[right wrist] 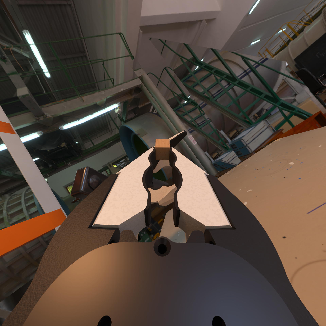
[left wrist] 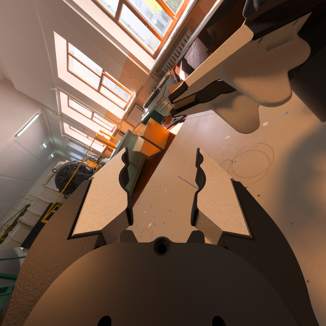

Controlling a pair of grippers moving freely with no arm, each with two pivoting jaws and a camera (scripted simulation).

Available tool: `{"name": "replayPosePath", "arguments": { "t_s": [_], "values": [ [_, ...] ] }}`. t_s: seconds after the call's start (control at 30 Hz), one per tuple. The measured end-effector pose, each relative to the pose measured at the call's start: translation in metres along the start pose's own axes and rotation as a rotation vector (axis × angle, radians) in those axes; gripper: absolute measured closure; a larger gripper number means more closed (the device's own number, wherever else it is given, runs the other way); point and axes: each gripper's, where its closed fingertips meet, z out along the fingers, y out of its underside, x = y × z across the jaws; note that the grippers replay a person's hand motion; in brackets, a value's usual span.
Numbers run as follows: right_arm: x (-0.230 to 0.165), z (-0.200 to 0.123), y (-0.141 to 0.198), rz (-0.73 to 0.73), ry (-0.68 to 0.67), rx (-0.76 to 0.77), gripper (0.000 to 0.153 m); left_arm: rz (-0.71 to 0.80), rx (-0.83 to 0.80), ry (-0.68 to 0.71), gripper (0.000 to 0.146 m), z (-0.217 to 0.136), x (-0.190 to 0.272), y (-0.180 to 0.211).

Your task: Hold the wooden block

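Note:
The wooden block [right wrist: 162, 147] is a small light-brown cube. My right gripper [right wrist: 162, 151] is shut on it at the fingertips and holds it in the air, left of the table. In the left wrist view the right gripper [left wrist: 173, 104] reaches in from the upper right with the block [left wrist: 186, 102] pinched between its tips. My left gripper [left wrist: 162, 151] is open and empty, its jaws wide apart over the table's edge, below and short of the block. One dark fingertip [right wrist: 179, 137] of the left gripper shows just behind the block in the right wrist view.
A tan table [left wrist: 229, 176] with paint specks and ring marks fills the right side of both views [right wrist: 264, 202]. Its edge runs diagonally under the left gripper. Orange boxes [left wrist: 155, 137] and green stairs [right wrist: 229, 84] stand far behind.

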Motion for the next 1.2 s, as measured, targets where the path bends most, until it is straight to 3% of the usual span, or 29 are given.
{"name": "replayPosePath", "arguments": {
  "t_s": [0.8, 1.2],
  "values": [
    [0.005, -0.004, 0.003, -0.029, 0.043, -0.022, 0.138, -0.035, -0.002, 0.041, 0.069, 0.001, 0.008, 0.000],
    [0.020, -0.010, 0.005, -0.152, 0.216, -0.116, 0.138, -0.245, -0.052, 0.270, 0.069, 0.006, 0.032, 0.010]
  ]
}}
